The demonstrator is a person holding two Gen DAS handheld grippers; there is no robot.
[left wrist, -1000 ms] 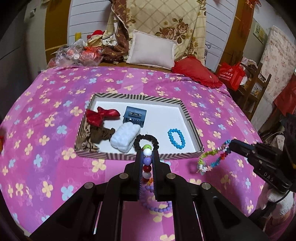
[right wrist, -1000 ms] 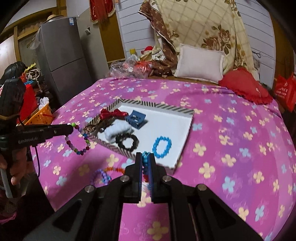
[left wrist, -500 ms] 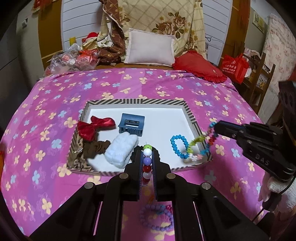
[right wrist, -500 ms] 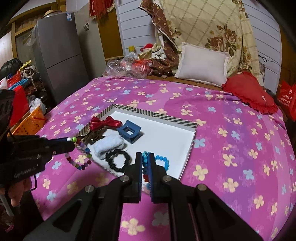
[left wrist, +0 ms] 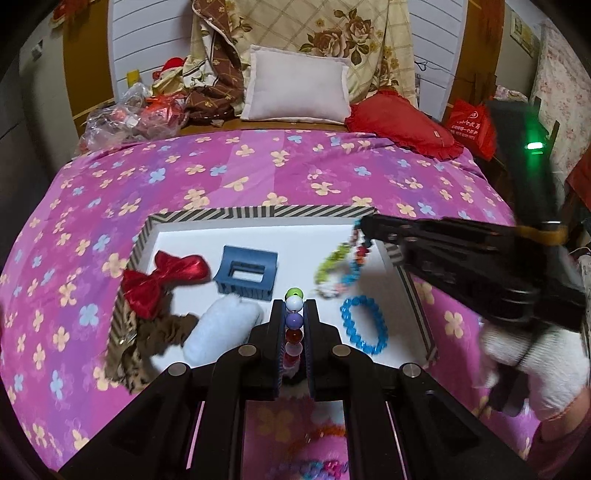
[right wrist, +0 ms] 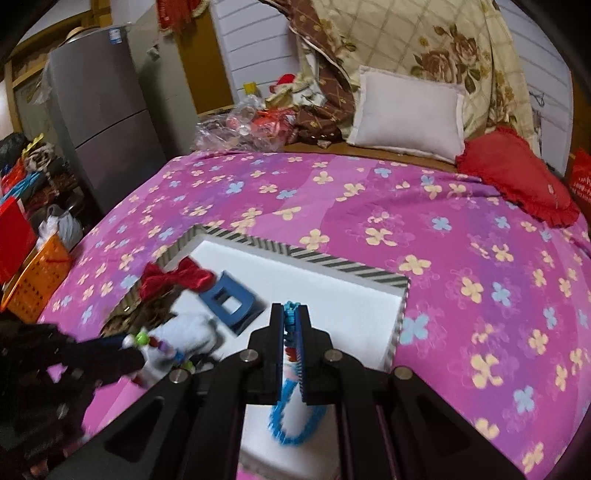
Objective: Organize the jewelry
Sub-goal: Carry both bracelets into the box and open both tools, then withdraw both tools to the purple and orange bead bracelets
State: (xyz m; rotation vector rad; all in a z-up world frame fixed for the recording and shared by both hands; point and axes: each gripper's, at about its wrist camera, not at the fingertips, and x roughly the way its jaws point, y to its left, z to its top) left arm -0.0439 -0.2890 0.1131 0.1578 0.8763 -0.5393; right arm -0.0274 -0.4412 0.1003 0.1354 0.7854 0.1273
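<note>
Dim, warm indoor light – fisheye bending and black vignette at the edges – motion blur smears the near foreground.

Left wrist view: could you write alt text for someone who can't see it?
The left gripper is shut on a string of large beads above a striped tray on a pink floral bedspread. From the right, the right gripper dangles a multicoloured bracelet over the tray, near a blue bracelet.

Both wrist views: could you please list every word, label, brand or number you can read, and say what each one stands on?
No text can be read in either view.
White print on the red bag: too blurred to read.
Blue sticker on the fridge: too small to read.
</note>
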